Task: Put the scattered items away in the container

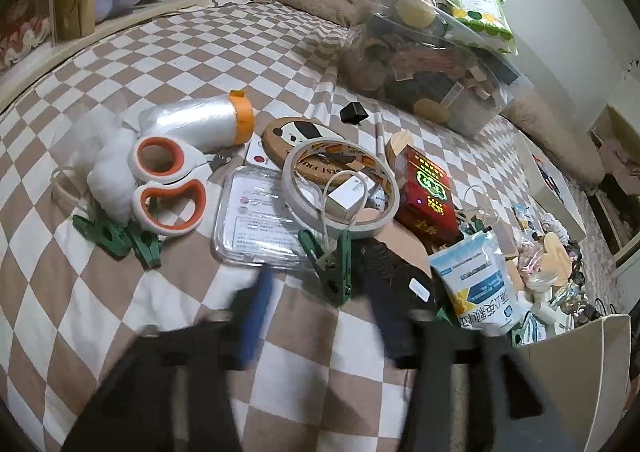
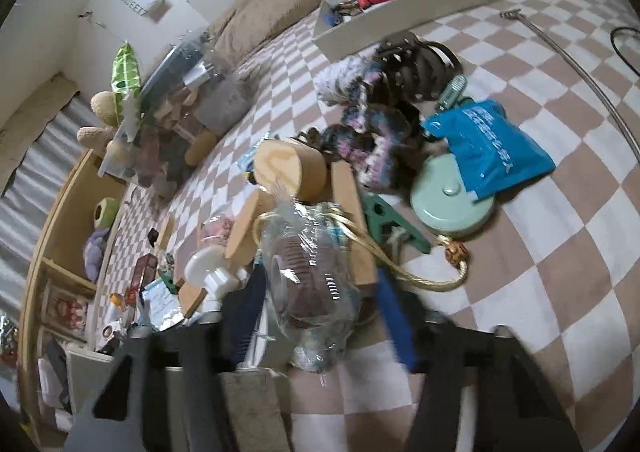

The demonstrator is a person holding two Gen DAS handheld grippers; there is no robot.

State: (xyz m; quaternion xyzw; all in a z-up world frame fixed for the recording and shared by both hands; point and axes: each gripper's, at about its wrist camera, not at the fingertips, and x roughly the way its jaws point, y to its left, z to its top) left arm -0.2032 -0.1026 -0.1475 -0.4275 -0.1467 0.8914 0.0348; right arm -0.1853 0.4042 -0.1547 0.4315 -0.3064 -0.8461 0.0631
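In the left wrist view my left gripper (image 1: 322, 292) stands open over the checked bedspread, and a green clip (image 1: 332, 264) lies just ahead between its blurred fingertips, untouched. Behind the clip lie a clear lidded case (image 1: 256, 220), a tape ring (image 1: 340, 188), orange-handled scissors (image 1: 168, 188) and a red box (image 1: 428, 192). A white container (image 1: 568, 352) with loose items in it sits at the lower right. In the right wrist view my right gripper (image 2: 316, 312) is shut on a cellophane-wrapped brown roll (image 2: 308, 276), with a gold cord (image 2: 412, 272) running beside it.
More clutter lies ahead of the right gripper: wooden pieces (image 2: 292, 168), a green clip (image 2: 392, 224), a mint round case (image 2: 452, 200), a blue pouch (image 2: 488, 148), and knitted items (image 2: 372, 132). A white tray (image 2: 400, 0) and a clear bin (image 1: 432, 64) stand further back.
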